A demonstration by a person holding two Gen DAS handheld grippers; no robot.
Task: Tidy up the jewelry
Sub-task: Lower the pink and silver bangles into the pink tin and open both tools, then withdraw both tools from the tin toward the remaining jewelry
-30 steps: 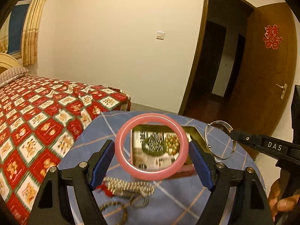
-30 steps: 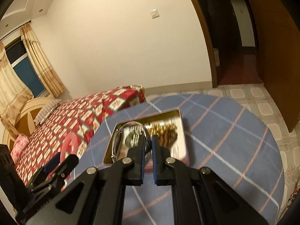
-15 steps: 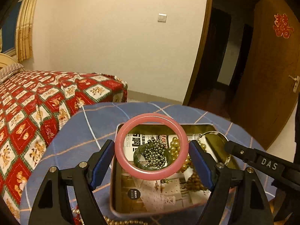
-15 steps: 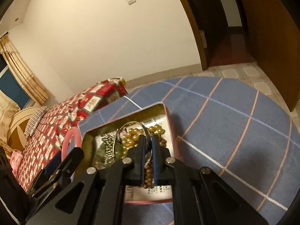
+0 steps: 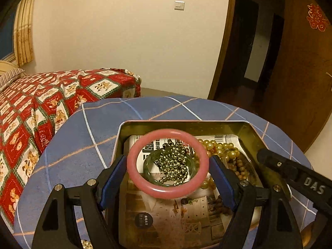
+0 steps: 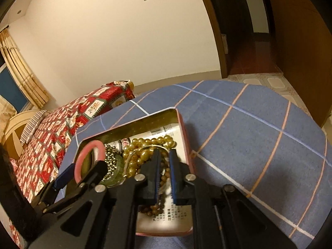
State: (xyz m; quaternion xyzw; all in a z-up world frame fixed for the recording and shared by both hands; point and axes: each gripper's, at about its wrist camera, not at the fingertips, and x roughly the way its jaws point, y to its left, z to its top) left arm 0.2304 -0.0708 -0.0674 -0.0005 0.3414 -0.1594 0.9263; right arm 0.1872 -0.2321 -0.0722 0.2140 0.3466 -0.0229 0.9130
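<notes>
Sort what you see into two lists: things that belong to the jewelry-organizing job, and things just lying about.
Job:
pink bangle, held by left gripper
tin box
green bangle
gold bead strand
right gripper

Lying about:
bed
door
light switch

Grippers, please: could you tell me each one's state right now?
Left gripper: shut on pink bangle.
Right gripper: slightly open, holding nothing.

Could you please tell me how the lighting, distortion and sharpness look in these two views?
Left wrist view: warm dim light, strong fisheye bending, pink bangle sharp, glare on the tin wall. Right wrist view: same yellow cast, dark vignetted corners, right tool casting shadow on the tablecloth.
</notes>
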